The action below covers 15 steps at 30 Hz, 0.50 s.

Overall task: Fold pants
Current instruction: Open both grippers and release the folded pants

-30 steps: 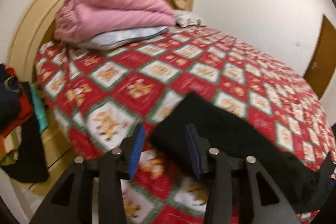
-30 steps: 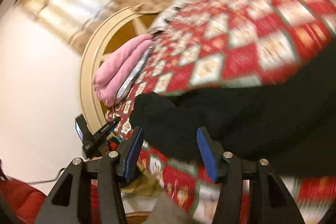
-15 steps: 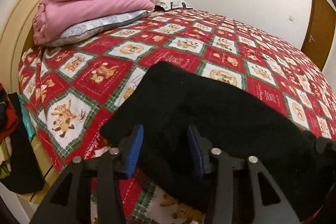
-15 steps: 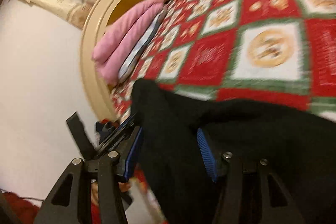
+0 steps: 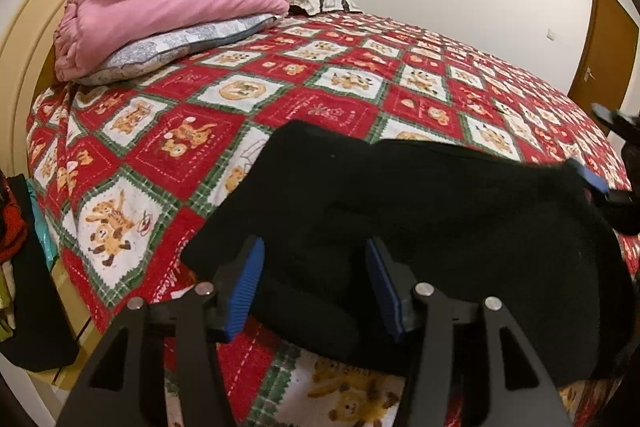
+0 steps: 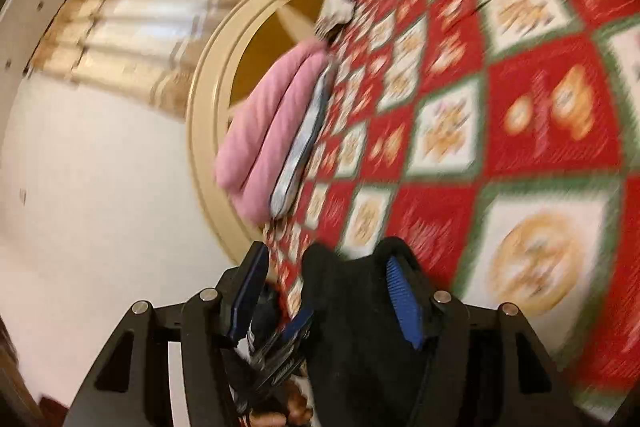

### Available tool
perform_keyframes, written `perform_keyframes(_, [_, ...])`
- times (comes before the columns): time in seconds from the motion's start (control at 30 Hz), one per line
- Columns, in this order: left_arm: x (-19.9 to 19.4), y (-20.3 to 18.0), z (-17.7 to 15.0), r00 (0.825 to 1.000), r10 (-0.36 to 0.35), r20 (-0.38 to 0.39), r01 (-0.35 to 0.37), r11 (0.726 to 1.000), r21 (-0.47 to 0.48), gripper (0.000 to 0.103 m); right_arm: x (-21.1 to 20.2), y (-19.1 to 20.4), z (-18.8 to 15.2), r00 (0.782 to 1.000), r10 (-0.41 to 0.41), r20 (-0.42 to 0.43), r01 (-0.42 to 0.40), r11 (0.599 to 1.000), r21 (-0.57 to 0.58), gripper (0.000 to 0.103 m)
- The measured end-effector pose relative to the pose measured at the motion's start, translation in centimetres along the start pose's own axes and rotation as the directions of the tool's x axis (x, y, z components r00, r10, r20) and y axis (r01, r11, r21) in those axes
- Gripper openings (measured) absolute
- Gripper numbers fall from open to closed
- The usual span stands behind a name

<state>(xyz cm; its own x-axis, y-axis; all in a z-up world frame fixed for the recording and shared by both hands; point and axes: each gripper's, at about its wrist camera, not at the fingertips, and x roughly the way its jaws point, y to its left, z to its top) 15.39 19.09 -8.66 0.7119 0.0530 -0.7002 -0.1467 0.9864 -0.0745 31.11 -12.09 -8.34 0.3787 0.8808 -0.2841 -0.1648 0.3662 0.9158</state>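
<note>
On the bed (image 5: pixel 360 115), near its edge, the pants (image 5: pixel 420 211) lie folded over once. My left claw (image 5: pixel 312 283) and right claw (image 6: pixel 324 299) have just been opening, cloth between the parted pads; further folds, I judge, remain.

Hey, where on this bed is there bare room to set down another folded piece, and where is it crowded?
Free: the broad stretch of quilt between the pink blanket at the headboard and the black pants, running on toward the door. Crowded: the near edge under the pants, where both grippers work, and the headboard end with blanket and pillow.
</note>
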Motion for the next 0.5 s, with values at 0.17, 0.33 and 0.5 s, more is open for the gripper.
perform_keyframes(0.17, [0.1, -0.4, 0.0, 1.000, 0.018, 0.006, -0.018, 0.999, 0.040, 0.059, -3.6, -1.6, 1.2, 0.989, -0.079, 0.122, 0.075, 0.996, 0.041, 0.061])
perform_keyframes(0.33, [0.2, -0.7, 0.0, 1.000, 0.025, 0.006, -0.025, 0.999, 0.045, 0.064, -2.2, 4.0, -3.0, 0.996, -0.091, 0.023, 0.094, 0.979, -0.184, 0.061])
perform_keyframes(0.5, [-0.2, -0.9, 0.5, 1.000, 0.022, -0.016, -0.021, 0.998, 0.065, 0.064, 2.5, 1.7, -5.3, 0.943, -0.329, -0.050, 0.316, 0.932, -0.177, 0.055])
